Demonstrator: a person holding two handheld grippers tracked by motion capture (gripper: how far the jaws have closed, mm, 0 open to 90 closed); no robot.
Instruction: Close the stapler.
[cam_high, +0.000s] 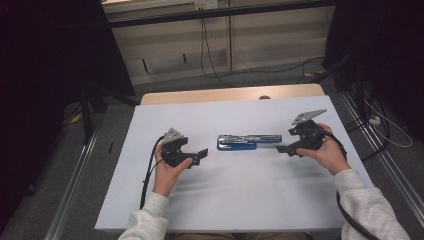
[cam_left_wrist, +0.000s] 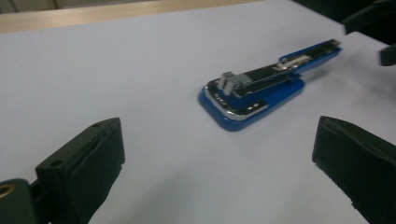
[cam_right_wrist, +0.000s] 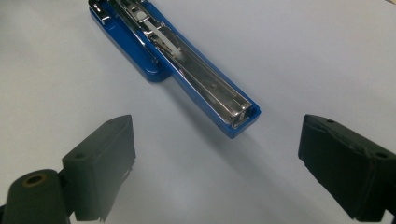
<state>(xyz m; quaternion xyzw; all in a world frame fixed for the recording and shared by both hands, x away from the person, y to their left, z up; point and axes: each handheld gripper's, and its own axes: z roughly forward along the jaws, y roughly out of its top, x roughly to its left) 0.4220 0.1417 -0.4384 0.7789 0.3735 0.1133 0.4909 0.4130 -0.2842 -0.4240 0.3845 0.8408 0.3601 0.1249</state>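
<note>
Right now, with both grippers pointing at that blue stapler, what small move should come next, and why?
Probably ease the right gripper forward until its jaws straddle the stapler's narrow end. Both grippers stand open and touch nothing. The stapler lies flat on the white table between them, and in the right gripper view its tip already sits centred between the jaws. The left gripper is farther from it.

**Stapler between the two claws**

The stapler (cam_high: 248, 141) lies flat on the worktop (cam_high: 225, 200), lengthwise between the claws. The left claw (cam_high: 199, 156) sits near its wider end, slightly nearer the person; the right claw (cam_high: 283, 148) is just beside its narrow end. Neither claw touches it. Behind both claws, the worktop's far edge.
</note>
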